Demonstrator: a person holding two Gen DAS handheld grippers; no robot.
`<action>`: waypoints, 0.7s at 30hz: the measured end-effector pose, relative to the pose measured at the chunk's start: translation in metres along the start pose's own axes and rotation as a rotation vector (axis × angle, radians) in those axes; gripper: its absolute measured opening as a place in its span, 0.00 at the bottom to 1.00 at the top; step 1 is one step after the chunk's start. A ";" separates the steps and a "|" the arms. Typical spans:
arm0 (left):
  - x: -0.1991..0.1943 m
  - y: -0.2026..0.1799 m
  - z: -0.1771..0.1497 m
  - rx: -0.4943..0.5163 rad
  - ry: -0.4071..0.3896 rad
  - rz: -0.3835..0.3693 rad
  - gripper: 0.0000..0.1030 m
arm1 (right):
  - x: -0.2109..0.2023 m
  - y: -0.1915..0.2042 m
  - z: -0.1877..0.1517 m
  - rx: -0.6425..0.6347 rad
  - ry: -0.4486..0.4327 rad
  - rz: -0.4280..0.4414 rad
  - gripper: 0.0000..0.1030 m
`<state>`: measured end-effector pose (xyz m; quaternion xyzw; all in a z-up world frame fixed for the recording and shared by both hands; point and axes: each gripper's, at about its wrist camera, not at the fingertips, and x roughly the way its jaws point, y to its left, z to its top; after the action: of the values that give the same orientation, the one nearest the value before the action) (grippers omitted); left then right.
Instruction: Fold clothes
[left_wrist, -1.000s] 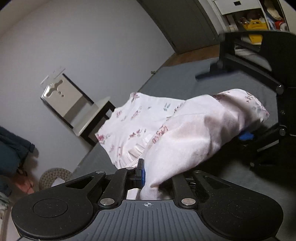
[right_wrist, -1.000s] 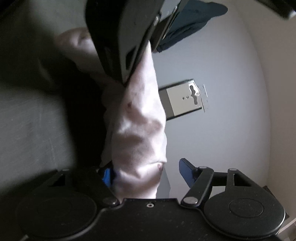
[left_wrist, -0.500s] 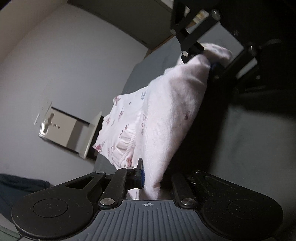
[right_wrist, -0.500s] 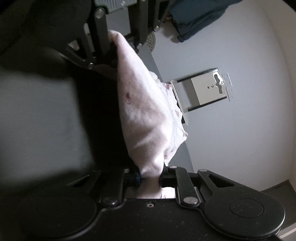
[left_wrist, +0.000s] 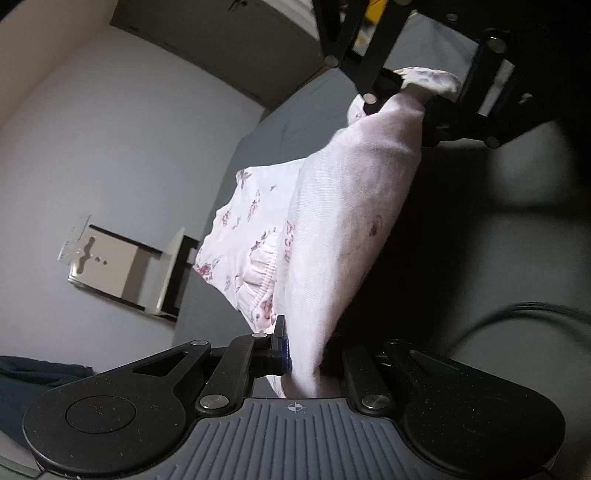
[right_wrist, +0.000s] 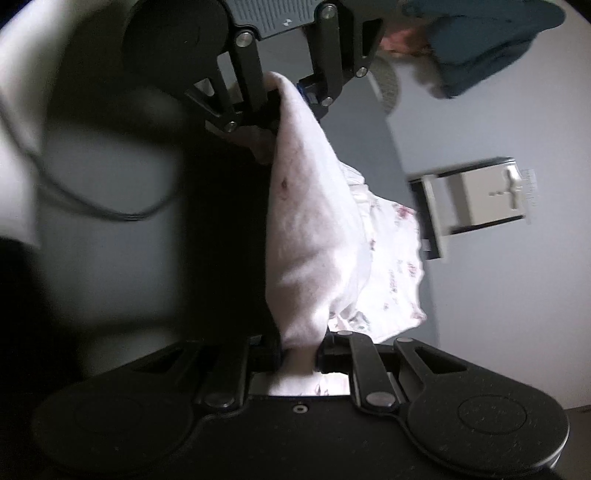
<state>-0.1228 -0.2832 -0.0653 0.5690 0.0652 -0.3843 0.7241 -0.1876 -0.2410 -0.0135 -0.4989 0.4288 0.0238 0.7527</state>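
A pale pink garment (left_wrist: 343, 221) with small purple flower prints is stretched taut between my two grippers, above a grey bed (left_wrist: 266, 133). My left gripper (left_wrist: 306, 354) is shut on one end of it. My right gripper (right_wrist: 301, 354) is shut on the other end. Each gripper faces the other: the right gripper (left_wrist: 410, 92) shows at the top of the left wrist view, the left gripper (right_wrist: 284, 92) at the top of the right wrist view. The garment (right_wrist: 317, 236) hangs down in a fold, its lower part with an elastic hem resting on the bed.
A small white and black side table (left_wrist: 166, 273) stands by the grey wall beside the bed. Dark blue clothing (right_wrist: 491, 40) lies on the floor near a woven basket (right_wrist: 388, 81). A black cable (left_wrist: 517, 317) runs behind the left gripper. A grey door (left_wrist: 236, 48) is far back.
The right gripper has shut on the garment's end, having been open a second ago. Both grippers have lifted and turned, and the cloth between them has been drawn out tight.
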 end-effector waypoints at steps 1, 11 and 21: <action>-0.011 -0.002 -0.002 0.003 -0.001 -0.011 0.08 | -0.005 0.000 0.003 0.008 -0.001 0.030 0.15; -0.092 -0.005 -0.009 -0.034 -0.013 -0.199 0.08 | -0.054 -0.005 -0.002 0.093 -0.017 0.227 0.16; -0.066 0.041 0.010 -0.106 0.000 -0.143 0.08 | -0.032 -0.098 -0.019 0.371 -0.027 0.402 0.17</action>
<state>-0.1459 -0.2576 0.0046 0.5238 0.1257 -0.4311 0.7239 -0.1742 -0.2922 0.0774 -0.2572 0.5060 0.1006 0.8171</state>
